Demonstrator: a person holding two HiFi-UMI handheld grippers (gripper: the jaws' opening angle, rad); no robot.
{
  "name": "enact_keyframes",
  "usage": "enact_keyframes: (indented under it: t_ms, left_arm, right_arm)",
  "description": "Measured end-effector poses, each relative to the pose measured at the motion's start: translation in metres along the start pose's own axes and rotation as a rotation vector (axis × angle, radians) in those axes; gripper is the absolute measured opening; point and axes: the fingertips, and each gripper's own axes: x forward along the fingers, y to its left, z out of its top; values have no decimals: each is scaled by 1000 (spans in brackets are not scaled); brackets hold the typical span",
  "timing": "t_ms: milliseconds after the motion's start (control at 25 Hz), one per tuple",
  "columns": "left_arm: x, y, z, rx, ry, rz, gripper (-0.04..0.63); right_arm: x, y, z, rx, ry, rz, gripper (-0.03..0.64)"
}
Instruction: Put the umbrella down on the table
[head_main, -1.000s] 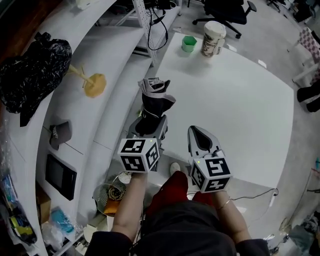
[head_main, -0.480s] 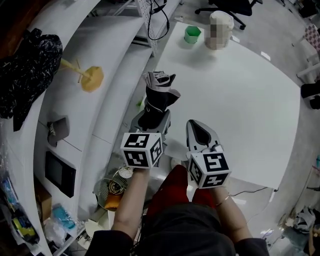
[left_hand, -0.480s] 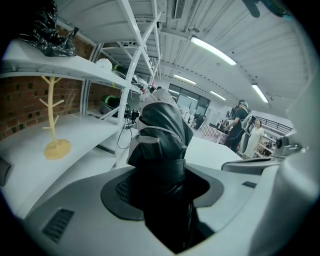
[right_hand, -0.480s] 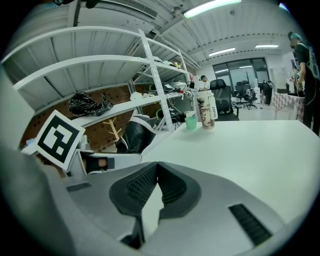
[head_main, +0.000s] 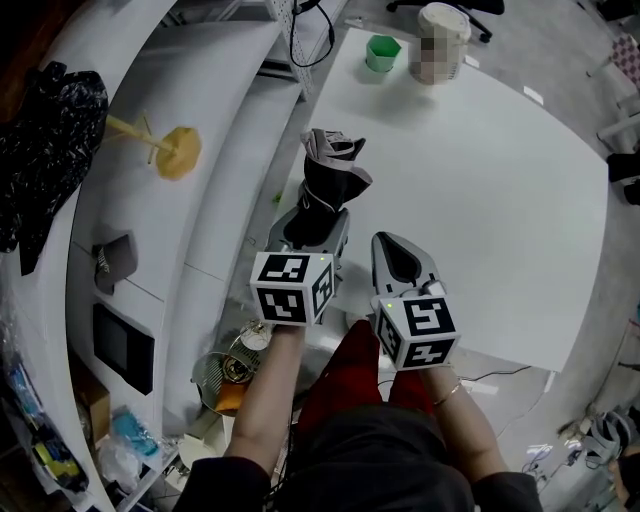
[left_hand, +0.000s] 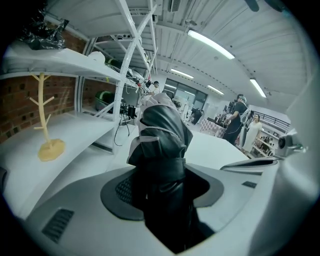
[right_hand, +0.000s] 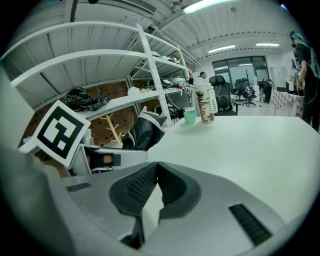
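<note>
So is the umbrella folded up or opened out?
Folded: the umbrella is a compact bundle, canopy gathered, clamped in the left gripper.

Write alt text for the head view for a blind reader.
From above: the left gripper clamps a folded black umbrella in its jaws by the left edge of a white table. The right gripper is beside it, jaws shut and empty; a green cup stands at the far end.

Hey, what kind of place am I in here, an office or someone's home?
Most likely an open-plan office or lab workspace, not a home: there is a large white table, long white shelving running beside it, and a swivel office chair on the open floor beyond.
</note>
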Motion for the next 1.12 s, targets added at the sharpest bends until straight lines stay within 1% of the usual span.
enact_keyframes:
  t_ms: [240,520,880,1120]
  left_arm:
    - [15,2,0,18,33,2,227]
    - [31,2,-7,38,102,5,230]
    - [42,5,-8,21,156,9,235]
    - [47,9,-12,-12,190,24,238]
  right_arm:
    - [8,-4,-3,3,16,-3,18]
    - [15,-11,-4,12,31,-15,18]
    - [19,-13,-8,18,45,-17,18]
    - [20,-11,-10,17,47,-14,18]
